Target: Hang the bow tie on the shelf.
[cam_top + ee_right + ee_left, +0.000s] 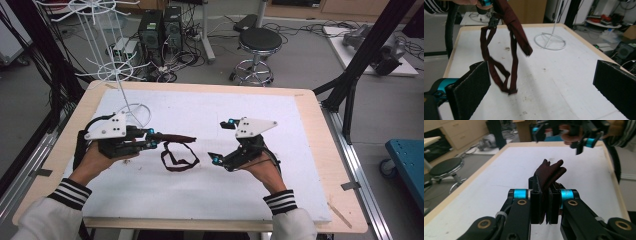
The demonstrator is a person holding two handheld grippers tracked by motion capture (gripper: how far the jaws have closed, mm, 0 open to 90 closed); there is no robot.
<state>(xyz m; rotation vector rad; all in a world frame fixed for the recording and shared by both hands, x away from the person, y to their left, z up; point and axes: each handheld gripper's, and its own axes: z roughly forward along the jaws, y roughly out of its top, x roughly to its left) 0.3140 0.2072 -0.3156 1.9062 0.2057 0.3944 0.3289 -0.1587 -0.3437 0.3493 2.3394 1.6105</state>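
While the white foam board (210, 195) is covering most of the wooden table (320, 150) across the middle of the high view, 2 hand-held grippers are working above it. A white wire rack (112, 70) is standing in the upper left of that frame, its ring base resting on the board, and a black stool (259, 40) is sitting on the floor near the top centre.

The left gripper (150, 137) is sitting at the left centre of the high view, pointing toward the middle of the frame. Its jaws are pressing tightly together on a dark red strap (177, 150). In the left gripper view the strap's folded end (550, 173) is sticking up out of the closed jaws in the middle of the frame. In the high view one end of the strap is running level from the jaws toward the centre, and the rest is hanging below in loops just right of the gripper. In the right gripper view those loops (499, 67) are dangling in the left half of the frame, the lowest part reaching the board or just above it; I cannot tell whether it is touching.

The right gripper (222, 140) is sitting right of centre in the high view, facing left toward the strap and apart from it. Its jaws are standing wide, the 2 black pads (474, 85) sitting at the lower left and lower right of the right gripper view with nothing between them.
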